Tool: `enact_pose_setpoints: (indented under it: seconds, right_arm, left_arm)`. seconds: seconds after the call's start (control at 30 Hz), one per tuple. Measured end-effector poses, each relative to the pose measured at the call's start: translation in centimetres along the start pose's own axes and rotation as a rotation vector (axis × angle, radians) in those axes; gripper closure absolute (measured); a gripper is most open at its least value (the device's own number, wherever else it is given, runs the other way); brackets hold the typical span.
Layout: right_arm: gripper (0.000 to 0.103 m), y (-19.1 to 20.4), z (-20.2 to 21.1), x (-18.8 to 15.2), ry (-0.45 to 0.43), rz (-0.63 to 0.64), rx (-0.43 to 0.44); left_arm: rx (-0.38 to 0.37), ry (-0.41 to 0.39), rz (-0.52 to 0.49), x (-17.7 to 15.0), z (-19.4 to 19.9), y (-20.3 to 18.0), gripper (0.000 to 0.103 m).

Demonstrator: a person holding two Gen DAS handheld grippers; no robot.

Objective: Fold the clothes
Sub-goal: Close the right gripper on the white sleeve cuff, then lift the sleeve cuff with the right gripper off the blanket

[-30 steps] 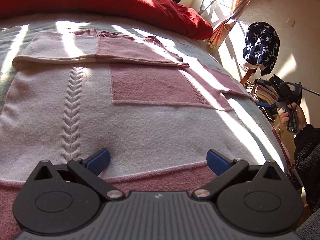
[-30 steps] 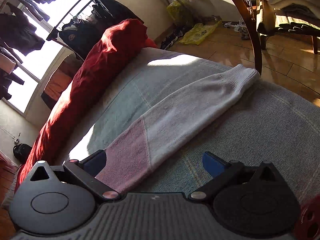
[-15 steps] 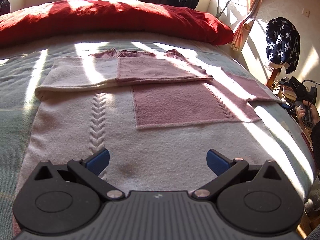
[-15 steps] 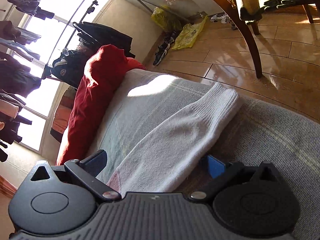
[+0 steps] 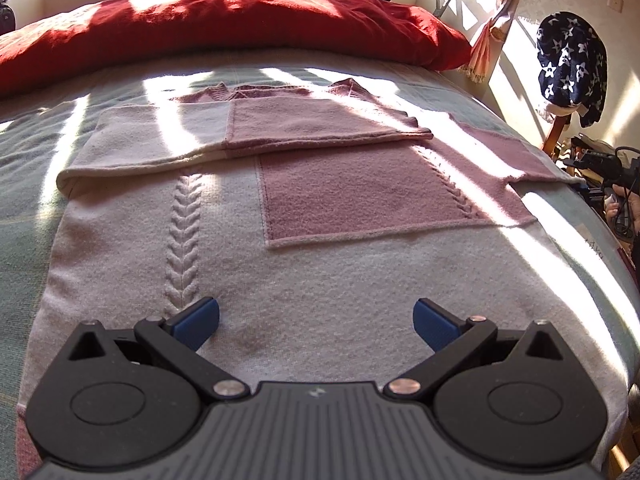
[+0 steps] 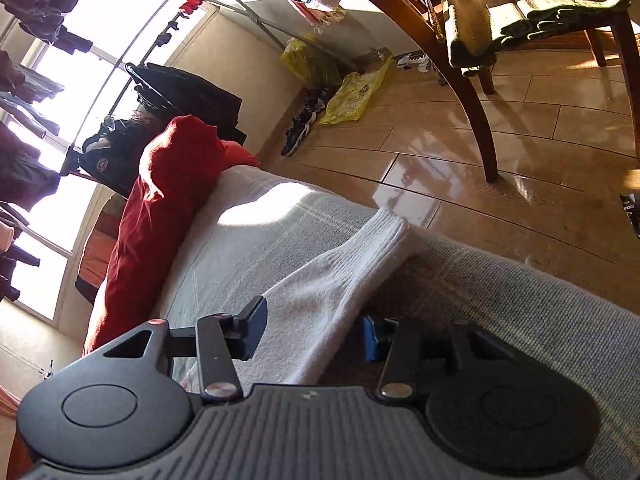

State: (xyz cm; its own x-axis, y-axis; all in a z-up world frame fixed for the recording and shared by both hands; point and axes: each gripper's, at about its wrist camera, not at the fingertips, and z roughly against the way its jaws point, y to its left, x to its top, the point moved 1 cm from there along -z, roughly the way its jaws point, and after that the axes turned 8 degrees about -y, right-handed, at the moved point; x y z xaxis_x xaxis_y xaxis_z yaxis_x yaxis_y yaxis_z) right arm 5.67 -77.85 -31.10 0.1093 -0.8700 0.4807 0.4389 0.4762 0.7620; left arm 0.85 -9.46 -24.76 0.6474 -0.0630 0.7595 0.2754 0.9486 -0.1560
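Observation:
A cream and pink knit sweater lies flat on the bed, one sleeve folded across its chest. My left gripper hovers open over the sweater's lower part with nothing between its blue pads. In the right wrist view the other sleeve, white with a ribbed cuff, stretches toward the bed's edge. My right gripper has its jaws closing on this sleeve. The cloth is bunched between them and both pads lie against its sides.
A red duvet is heaped along the head of the bed. A grey-green blanket covers the mattress. Past the bed's edge are a tiled floor, a wooden chair stacked with clothes, a clothes rack and yellow bags.
The right gripper slid down along the sleeve toward the cuff, and its jaws went from wide apart to pinching the sleeve. The left view tilted up a little; its jaws stayed open.

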Motion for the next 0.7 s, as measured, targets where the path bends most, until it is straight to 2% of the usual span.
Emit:
enact_pose_setpoints:
  seconds: [0.03, 0.1, 0.17, 0.47, 0.7]
  right_arm:
    - [0.062, -0.2, 0.0, 0.0, -0.001, -0.003, -0.005]
    - [0.080, -0.5, -0.1, 0.0, -0.003, -0.002, -0.031]
    - [0.094, -0.7, -0.2, -0.1, -0.006, 0.000, -0.053]
    - [0.094, 1.2, 0.4, -0.2, -0.018, 0.045, -0.059]
    - [0.094, 5.9, 2.2, -0.6, -0.028, 0.115, -0.020]
  left_arm:
    - [0.000, 0.000, 0.001, 0.0, 0.0, 0.0, 0.001]
    - [0.001, 0.000, 0.001, 0.0, -0.1, 0.0, 0.001]
    - [0.004, 0.001, 0.002, 0.0, -0.2, 0.0, 0.001]
    - [-0.004, -0.008, 0.015, 0.1, 0.5, 0.4, 0.001]
    - [-0.024, -0.026, 0.036, 0.0, 2.1, 1.1, 0.001]
